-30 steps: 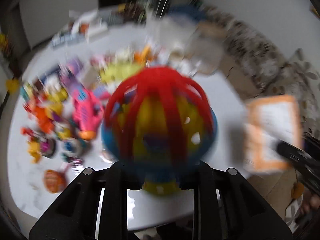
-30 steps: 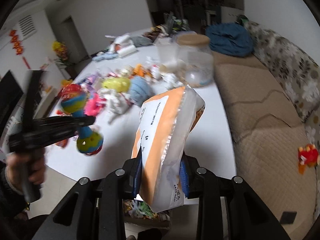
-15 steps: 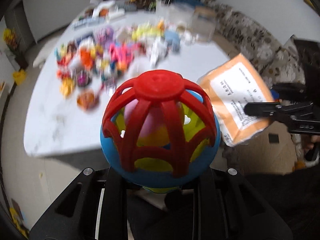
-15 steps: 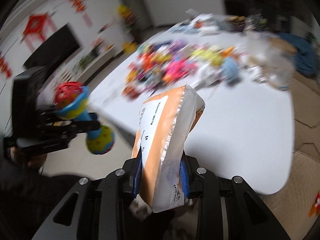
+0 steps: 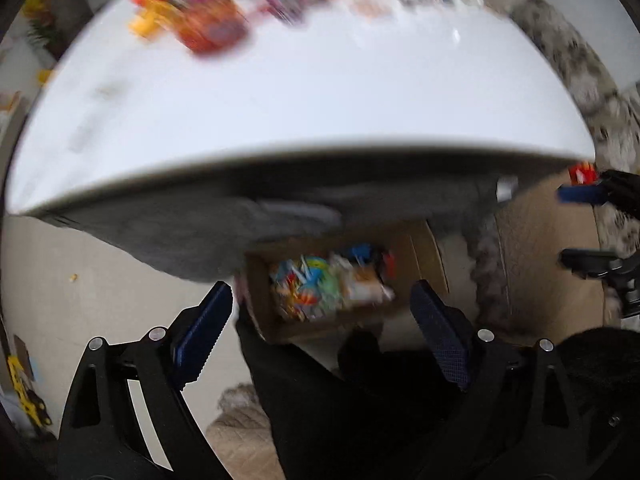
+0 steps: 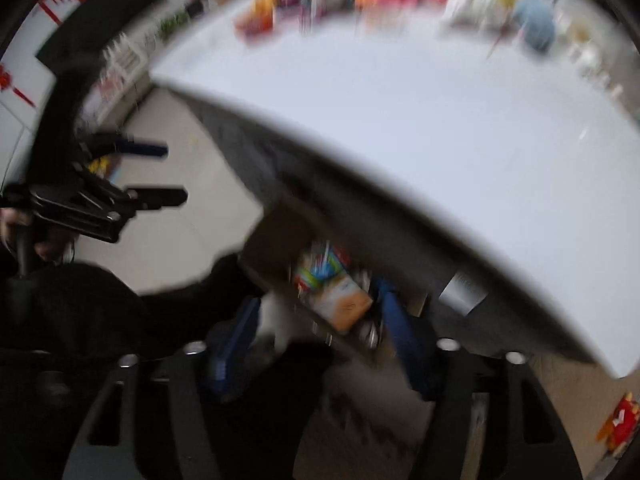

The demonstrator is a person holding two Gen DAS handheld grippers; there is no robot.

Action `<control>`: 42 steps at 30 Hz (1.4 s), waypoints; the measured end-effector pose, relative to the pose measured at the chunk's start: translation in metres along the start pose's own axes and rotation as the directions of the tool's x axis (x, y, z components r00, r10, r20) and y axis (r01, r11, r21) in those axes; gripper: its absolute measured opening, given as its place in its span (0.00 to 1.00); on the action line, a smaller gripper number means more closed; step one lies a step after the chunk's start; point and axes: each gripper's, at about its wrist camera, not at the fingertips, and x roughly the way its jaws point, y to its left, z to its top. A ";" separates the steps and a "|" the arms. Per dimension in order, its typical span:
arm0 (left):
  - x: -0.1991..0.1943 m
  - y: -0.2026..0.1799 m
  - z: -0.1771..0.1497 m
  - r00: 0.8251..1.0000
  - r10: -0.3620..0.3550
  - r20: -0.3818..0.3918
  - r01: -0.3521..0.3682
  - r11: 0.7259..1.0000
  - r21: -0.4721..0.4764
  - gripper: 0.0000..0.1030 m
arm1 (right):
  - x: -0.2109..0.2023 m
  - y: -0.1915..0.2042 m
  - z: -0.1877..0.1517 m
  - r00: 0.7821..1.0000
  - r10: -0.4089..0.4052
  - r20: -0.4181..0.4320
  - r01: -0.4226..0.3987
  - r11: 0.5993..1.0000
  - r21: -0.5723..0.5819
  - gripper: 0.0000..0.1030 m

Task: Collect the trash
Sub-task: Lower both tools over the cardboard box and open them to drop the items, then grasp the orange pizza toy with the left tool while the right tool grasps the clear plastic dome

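Cardboard box (image 5: 404, 240) of trash sits below both wide-spread, empty hand-held grippers, left (image 5: 322, 312) and right (image 6: 320, 328).

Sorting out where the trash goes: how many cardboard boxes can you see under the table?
1. The box sits below the table's near edge, open, with colourful items inside. More could be hidden beneath the table.
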 end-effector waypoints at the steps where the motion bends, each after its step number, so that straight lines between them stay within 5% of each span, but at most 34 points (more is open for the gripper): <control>1: -0.007 0.004 0.003 1.000 0.011 0.027 -0.011 1.000 -0.011 0.86 | -0.011 0.000 0.013 0.997 -0.011 0.075 0.012 1.000 -0.007 0.77; 5: -0.028 0.022 0.024 0.990 0.075 0.119 -0.068 0.996 -0.056 0.86 | 0.006 -0.010 0.079 0.980 -0.058 0.189 0.052 0.998 0.035 0.77; 10: -0.033 0.027 0.045 0.980 0.093 0.173 -0.087 0.995 -0.038 0.86 | 0.050 -0.022 0.142 0.967 -0.121 0.226 0.081 0.981 0.178 0.70; 15: -0.027 0.034 0.059 0.975 0.113 0.193 -0.116 0.993 0.007 0.86 | 0.086 -0.033 0.182 0.970 -0.162 0.181 0.114 0.962 0.247 0.69; 16: -0.027 0.038 0.061 0.974 0.114 0.194 -0.119 0.993 0.013 0.86 | 0.093 -0.033 0.186 0.972 -0.170 0.160 0.128 0.962 0.242 0.59; 17: -0.025 0.042 0.064 0.974 0.116 0.195 -0.121 0.993 0.014 0.86 | 0.104 -0.034 0.189 0.977 -0.172 0.127 0.138 0.962 0.236 0.41; 18: -0.023 0.046 0.068 0.974 0.113 0.195 -0.117 0.993 0.008 0.86 | 0.101 -0.031 0.189 0.971 -0.189 0.148 0.152 0.962 0.228 0.38; 23: -0.010 0.056 0.087 0.973 0.079 0.217 -0.071 0.997 -0.044 0.86 | 0.078 -0.028 0.184 0.973 -0.167 0.159 0.123 0.959 0.256 0.38; 29: 0.013 0.049 0.117 0.955 0.115 0.274 -0.095 0.992 -0.085 0.85 | 0.024 -0.022 0.163 0.971 -0.142 0.191 0.088 0.960 0.266 0.38; 31: 0.025 0.051 0.128 0.961 0.097 0.260 -0.074 0.992 -0.099 0.49 | 0.019 -0.024 0.154 0.971 -0.150 0.184 0.096 0.957 0.275 0.38; 33: 0.028 0.049 0.137 0.952 0.126 0.279 -0.106 0.991 -0.085 0.46 | 0.017 -0.026 0.145 0.972 -0.163 0.171 0.110 0.953 0.281 0.39; 36: 0.023 0.052 0.138 0.964 0.055 0.261 -0.032 0.995 -0.092 0.46 | 0.020 -0.028 0.134 0.971 -0.167 0.173 0.109 0.946 0.304 0.39; 42: -0.028 0.037 0.120 0.952 0.020 0.304 -0.007 0.999 -0.041 0.46 | 0.007 -0.020 0.126 0.971 -0.129 0.200 0.069 0.957 0.283 0.38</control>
